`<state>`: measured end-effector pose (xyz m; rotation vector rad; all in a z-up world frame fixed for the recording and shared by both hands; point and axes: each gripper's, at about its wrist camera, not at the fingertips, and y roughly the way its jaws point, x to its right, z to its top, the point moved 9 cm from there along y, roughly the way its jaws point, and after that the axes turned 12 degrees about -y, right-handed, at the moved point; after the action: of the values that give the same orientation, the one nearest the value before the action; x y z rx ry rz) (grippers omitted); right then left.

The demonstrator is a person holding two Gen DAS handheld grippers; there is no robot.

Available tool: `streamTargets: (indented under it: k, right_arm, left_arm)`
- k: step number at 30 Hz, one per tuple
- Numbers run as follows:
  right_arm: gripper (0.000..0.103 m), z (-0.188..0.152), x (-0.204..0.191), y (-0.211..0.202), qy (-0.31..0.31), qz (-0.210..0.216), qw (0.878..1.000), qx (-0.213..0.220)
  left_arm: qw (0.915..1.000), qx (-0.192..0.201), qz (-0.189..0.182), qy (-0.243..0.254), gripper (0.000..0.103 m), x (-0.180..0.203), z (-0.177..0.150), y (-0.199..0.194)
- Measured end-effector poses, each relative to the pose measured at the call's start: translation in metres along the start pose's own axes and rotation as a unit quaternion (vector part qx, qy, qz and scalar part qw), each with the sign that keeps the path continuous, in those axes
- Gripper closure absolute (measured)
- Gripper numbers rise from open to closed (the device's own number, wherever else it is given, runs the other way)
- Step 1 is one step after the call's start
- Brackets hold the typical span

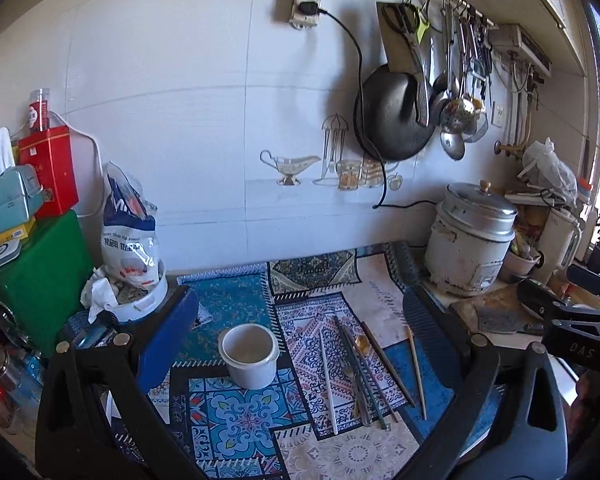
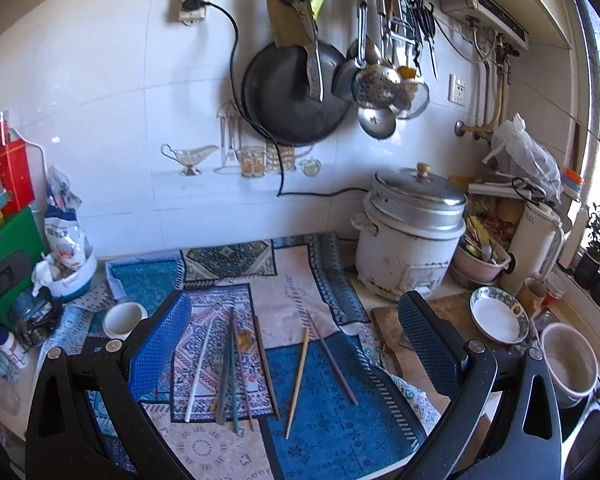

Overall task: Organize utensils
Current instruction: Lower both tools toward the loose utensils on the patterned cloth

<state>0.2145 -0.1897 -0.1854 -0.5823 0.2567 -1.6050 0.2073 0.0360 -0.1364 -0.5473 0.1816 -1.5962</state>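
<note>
Several chopsticks (image 1: 362,372) and a gold spoon (image 1: 361,345) lie side by side on a patterned cloth (image 1: 240,412). An empty white cup (image 1: 249,354) stands upright to their left. My left gripper (image 1: 300,312) is open and empty above the cloth, with the cup and chopsticks between its fingers. My right gripper (image 2: 294,316) is open and empty above the chopsticks (image 2: 236,368); a light wooden chopstick (image 2: 298,380) and a brown one (image 2: 332,360) lie apart on the blue patch. The cup (image 2: 124,318) shows at its left.
A rice cooker (image 2: 410,232) stands at the back right. A plate (image 2: 498,314) and bowl (image 2: 570,360) sit right of it. A white tub (image 1: 140,300), a bag (image 1: 128,224) and boxes (image 1: 32,272) crowd the left. A pan (image 2: 296,92) and ladles hang on the wall.
</note>
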Motion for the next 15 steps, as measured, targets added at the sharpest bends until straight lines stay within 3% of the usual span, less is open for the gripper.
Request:
streamTargets:
  k: [9, 15]
  right_arm:
    - [0.000, -0.067, 0.011, 0.074, 0.007, -0.010, 0.991, -0.131]
    - [0.002, -0.087, 0.008, 0.129, -0.017, 0.028, 0.980, -0.194]
  left_arm:
    - [0.9919, -0.123, 0.018, 0.027, 0.000, -0.005, -0.073, 0.094]
    - [0.9785, -0.197, 0.054, 0.026, 0.000, -0.006, -0.122, 0.155]
